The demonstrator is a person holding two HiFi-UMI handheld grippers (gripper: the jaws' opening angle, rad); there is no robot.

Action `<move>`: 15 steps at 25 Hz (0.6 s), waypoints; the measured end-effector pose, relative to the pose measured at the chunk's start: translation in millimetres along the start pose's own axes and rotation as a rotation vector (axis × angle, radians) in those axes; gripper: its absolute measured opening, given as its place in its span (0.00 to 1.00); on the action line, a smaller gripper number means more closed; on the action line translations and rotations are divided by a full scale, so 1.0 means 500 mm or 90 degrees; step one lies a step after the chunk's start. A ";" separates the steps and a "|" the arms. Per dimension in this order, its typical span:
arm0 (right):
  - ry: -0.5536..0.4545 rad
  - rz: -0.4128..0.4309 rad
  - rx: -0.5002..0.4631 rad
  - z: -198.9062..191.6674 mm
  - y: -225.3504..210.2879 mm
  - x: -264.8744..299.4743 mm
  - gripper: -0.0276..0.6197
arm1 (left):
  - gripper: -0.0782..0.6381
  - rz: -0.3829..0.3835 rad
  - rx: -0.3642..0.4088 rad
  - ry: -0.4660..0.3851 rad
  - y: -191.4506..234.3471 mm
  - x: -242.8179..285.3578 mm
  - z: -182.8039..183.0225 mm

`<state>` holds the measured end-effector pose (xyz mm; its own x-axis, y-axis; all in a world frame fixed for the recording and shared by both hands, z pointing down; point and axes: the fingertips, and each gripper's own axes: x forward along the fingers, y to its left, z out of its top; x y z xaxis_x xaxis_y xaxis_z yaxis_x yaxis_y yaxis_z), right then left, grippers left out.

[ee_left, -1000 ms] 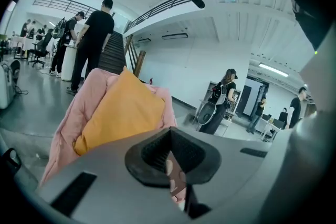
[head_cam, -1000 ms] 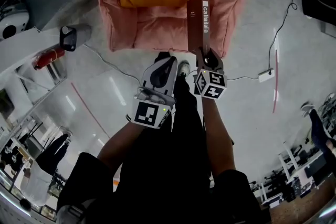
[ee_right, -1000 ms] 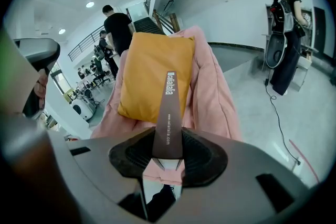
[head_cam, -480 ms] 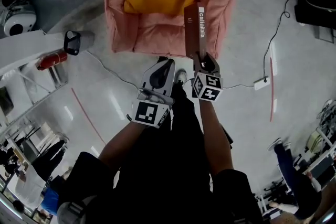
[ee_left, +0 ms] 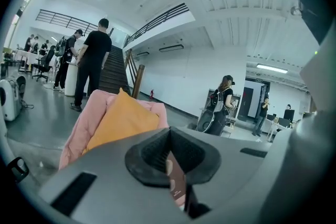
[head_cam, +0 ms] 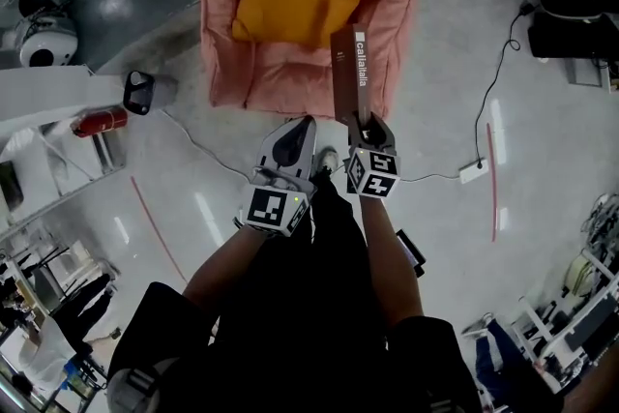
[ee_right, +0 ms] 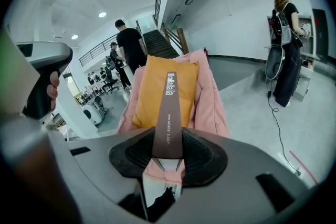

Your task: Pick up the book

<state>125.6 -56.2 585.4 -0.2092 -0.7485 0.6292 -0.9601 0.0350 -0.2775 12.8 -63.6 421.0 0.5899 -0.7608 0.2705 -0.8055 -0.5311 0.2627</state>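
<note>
While gripping brown book (head_cam: pixel 350 73) in right gripper (head_cam: pixel 368 121), raises it further above pink armchair (head_cam: pixel 280 80) | keeps left gripper (head_cam: pixel 306 123) clenched, empty | reads as picked up.

We see the book (head_cam: pixel 349 73) in the air at upper centre of the head view, its near end clamped in the jaws of the right gripper (head_cam: pixel 368 124). It's a slim volume with a dark brown spine. White lettering runs lengthwise along the spine, with a small white mark at the far end. It stands out lengthwise from the jaws, spine toward the camera, far end leaning slightly left in frame. In the right gripper view the spine (ee_right: pixel 168 113) runs straight up frame centre from between the pads, which press on both covers; there's a smaller line of white print lower down.
</note>
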 end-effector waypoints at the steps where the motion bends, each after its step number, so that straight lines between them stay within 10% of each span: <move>1: -0.004 0.002 -0.001 0.002 0.000 -0.011 0.27 | 0.12 -0.001 0.000 -0.004 -0.010 -0.005 0.004; 15: -0.078 0.037 -0.004 0.085 0.020 -0.137 0.27 | 0.12 0.021 0.031 -0.031 -0.088 -0.070 0.049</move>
<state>138.4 -32.8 508.9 -0.2406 -0.8201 0.5192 -0.9483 0.0846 -0.3058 26.4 -22.8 377.2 0.5606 -0.7949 0.2322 -0.8269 -0.5221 0.2090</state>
